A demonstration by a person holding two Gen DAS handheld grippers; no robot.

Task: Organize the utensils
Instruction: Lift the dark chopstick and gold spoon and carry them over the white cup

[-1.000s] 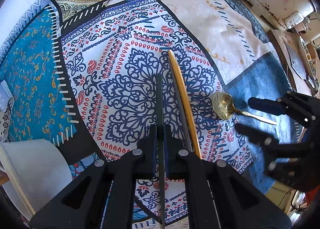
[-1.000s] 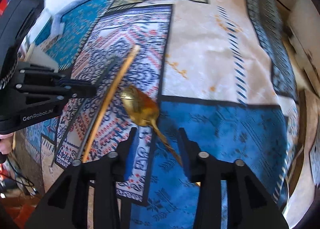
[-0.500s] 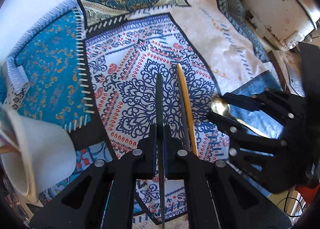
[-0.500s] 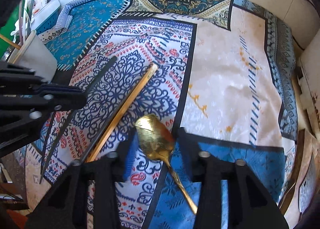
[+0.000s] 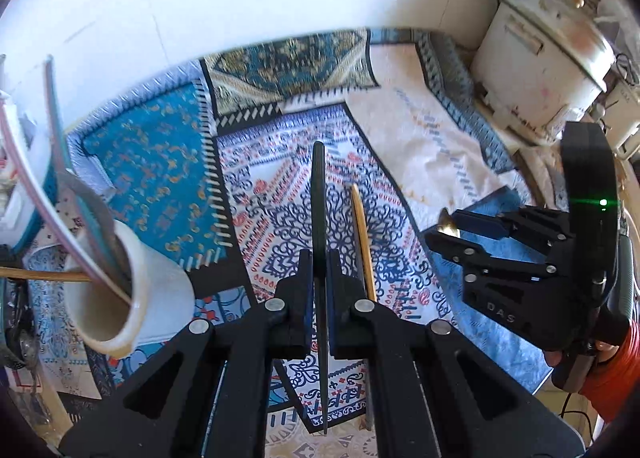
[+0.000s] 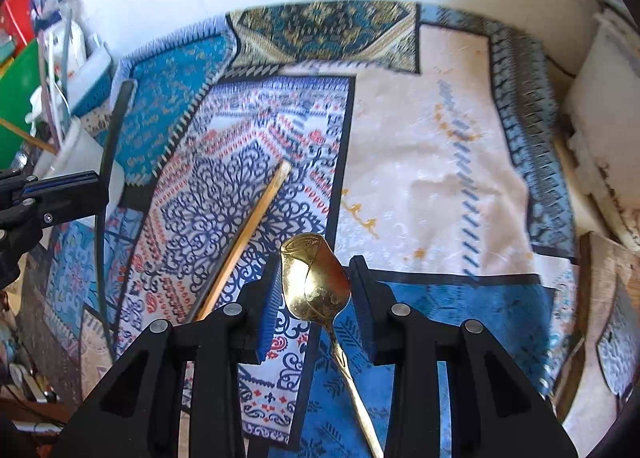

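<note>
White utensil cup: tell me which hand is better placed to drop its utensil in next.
Left. Its claw, shut on the black chopstick, is nearest the cup; the right claw is further away.

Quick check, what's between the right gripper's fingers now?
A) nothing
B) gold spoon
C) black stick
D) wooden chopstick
B: in the right wrist view the gold spoon sits bowl-forward between the right gripper fingers, lifted off the patterned cloth, while the wooden chopstick lies on the cloth to the left.
</note>
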